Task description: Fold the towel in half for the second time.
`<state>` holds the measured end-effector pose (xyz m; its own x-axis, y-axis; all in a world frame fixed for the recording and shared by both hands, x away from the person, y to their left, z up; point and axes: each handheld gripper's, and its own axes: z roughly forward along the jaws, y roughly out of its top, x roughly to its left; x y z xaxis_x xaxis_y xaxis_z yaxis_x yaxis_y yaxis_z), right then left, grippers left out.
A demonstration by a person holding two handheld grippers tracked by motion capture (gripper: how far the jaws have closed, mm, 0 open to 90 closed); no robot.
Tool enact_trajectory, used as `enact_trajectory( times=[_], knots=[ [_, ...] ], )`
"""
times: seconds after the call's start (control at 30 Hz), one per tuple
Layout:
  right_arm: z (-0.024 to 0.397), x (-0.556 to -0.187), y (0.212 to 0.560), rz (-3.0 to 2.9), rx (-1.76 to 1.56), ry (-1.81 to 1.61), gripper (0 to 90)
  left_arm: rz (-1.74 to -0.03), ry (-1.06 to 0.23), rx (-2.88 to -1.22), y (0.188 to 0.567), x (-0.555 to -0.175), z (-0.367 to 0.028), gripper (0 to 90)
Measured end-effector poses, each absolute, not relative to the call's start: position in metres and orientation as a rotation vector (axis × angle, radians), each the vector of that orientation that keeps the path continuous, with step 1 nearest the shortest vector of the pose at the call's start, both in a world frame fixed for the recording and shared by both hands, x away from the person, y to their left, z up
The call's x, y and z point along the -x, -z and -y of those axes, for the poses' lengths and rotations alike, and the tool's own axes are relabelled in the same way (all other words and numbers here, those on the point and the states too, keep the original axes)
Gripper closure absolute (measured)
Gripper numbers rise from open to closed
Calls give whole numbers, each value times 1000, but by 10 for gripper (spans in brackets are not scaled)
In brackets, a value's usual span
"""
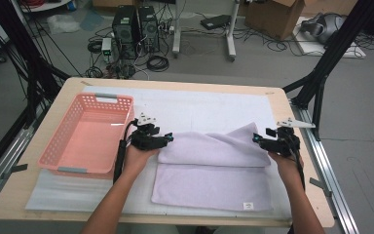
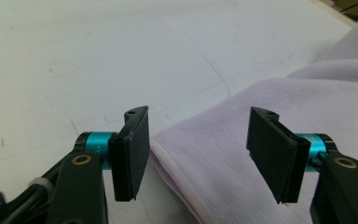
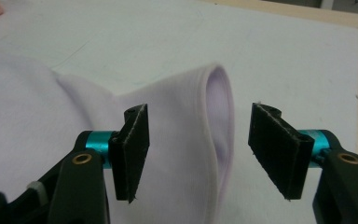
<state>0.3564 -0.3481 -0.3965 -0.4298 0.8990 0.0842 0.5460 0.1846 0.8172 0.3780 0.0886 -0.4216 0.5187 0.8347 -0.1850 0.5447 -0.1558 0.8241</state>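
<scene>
A pale lilac towel (image 1: 209, 170) lies folded on the white mat, its upper layer bunched along the far edge. My left gripper (image 1: 168, 138) hovers at the towel's far left corner, jaws open; that corner (image 2: 223, 154) lies loose between them, untouched by the pads. At the towel's far right corner my right gripper (image 1: 257, 139) is also open. The raised, curled corner (image 3: 216, 116) stands between its jaws without contact. Both grippers face inward towards each other across the towel.
A pink plastic basket (image 1: 58, 146) stands to the left of the towel, close beside my left hand. The white mat (image 1: 199, 105) covers most of the wooden table (image 1: 73, 85). Cables and computer cases lie on the floor beyond.
</scene>
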Motion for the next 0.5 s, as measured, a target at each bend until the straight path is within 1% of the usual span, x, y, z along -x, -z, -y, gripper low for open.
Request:
enact_trajectory(
  times=[0.07,0.17,0.27,0.33,0.37,0.4,0.43,0.47,0.5],
  knots=[
    [343,-371,396,-2073,-1351,-1110,341,-1171,-396,-1869,425,-387,-86,392],
    [338,-393,400,-2119,-1354,-1062,307,-1193,-392,-1864,432,-395,-86,394],
    [333,-410,404,-2141,-1343,-1022,307,-1223,-347,-1893,442,-401,-87,394],
    [333,-419,409,-2150,-1372,-988,319,-1217,-325,-1905,447,-402,-85,413],
    [334,-423,413,-2152,-1388,-985,369,-1203,-344,-1916,447,-401,-84,431],
    [337,-426,417,-2166,-1424,-1006,453,-1195,-346,-1922,447,-401,-83,513],
    [340,-428,421,-2185,-1461,-1034,557,-1193,-364,-1925,447,-401,-83,574],
    [342,-429,424,-2215,-1471,-1047,786,-1185,-345,-1920,447,-401,-83,729],
    [342,-427,424,-2223,-1453,-1042,812,-1195,-341,-1907,447,-402,-84,808]
  ],
)
